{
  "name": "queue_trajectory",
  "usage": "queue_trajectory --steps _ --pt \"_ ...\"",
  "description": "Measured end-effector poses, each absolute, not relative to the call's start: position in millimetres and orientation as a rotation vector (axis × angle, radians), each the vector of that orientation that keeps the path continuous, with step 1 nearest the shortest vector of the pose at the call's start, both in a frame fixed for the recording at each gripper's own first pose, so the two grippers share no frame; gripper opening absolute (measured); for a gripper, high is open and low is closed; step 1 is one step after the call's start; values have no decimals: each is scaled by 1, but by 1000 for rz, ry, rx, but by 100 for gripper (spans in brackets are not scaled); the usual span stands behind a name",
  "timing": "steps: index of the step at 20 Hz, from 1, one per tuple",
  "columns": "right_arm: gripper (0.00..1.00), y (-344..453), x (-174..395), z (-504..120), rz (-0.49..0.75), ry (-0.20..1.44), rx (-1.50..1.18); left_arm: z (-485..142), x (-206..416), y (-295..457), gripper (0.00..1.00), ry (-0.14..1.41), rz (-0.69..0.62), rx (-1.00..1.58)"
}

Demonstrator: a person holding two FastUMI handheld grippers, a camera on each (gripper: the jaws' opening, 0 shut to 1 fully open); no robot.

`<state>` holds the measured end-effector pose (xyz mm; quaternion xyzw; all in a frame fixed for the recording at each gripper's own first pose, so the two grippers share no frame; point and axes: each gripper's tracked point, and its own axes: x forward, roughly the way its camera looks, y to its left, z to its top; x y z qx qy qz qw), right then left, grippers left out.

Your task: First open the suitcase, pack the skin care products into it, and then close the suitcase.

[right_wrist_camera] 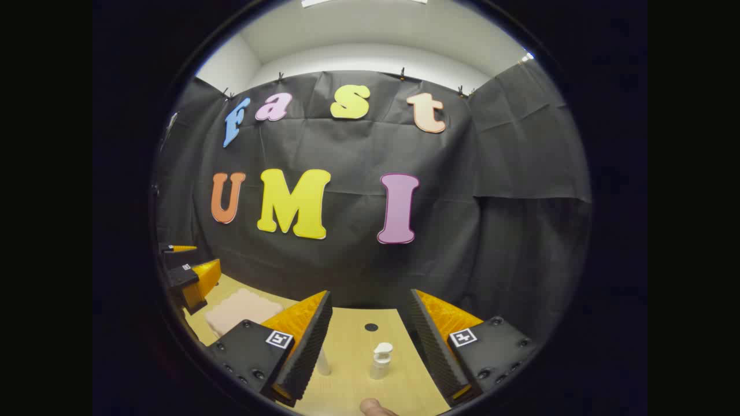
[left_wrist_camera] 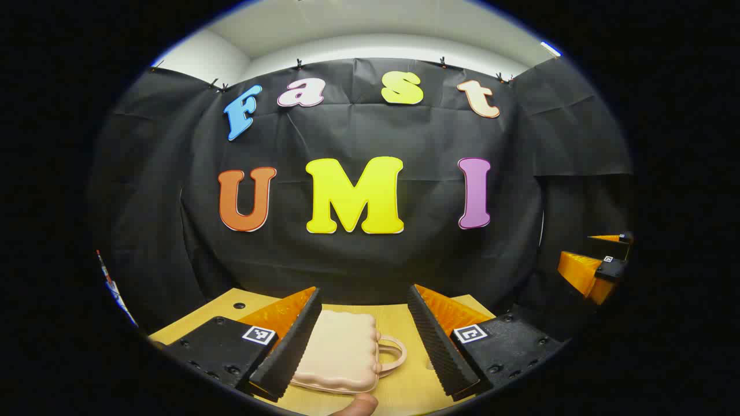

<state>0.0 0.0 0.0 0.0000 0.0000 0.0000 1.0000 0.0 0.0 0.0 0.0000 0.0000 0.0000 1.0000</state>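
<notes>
While my left tongs (left_wrist_camera: 364, 338) hang spread, the closed suitcase (left_wrist_camera: 341, 355) lies low centre between them, handle right. My right tongs (right_wrist_camera: 370, 341), spread too, face maybe a bottle (right_wrist_camera: 380, 361).

Each gripper, the left gripper (left_wrist_camera: 365, 338) and the right gripper (right_wrist_camera: 370, 341), has two wedge-shaped ribbed fingers on black blocks with dark screws and a small square black-and-white marker.

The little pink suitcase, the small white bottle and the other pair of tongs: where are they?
Suitcase (left_wrist_camera: 338, 349): left gripper view, middle of its closed ribbed lid.
White bottle (right_wrist_camera: 381, 361): right gripper view, on its body below the pump cap.
Left tongs (right_wrist_camera: 185, 271): right gripper view, far left, between the two tips.
</notes>
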Motion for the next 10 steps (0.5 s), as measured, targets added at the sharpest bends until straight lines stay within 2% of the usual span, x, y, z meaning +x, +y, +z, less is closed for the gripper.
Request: queue_trajectory --steps 2,4,5,6,10 --pt "81 0 1 -1 0 -1 -7 -5 -3 -1 100 14 1 8" --pt "80 0 -2 -2 5 0 -11 -9 -6 -1 96 25 2 9" --pt "80 0 -1 -2 10 -3 -20 -12 -6 -3 100 31 0 8" --pt "80 2 -2 -2 15 -6 -31 -12 -6 -2 96 37 6 9" --pt "79 1 -4 -4 36 -4 -35 -15 -8 -9 96 52 1 7"
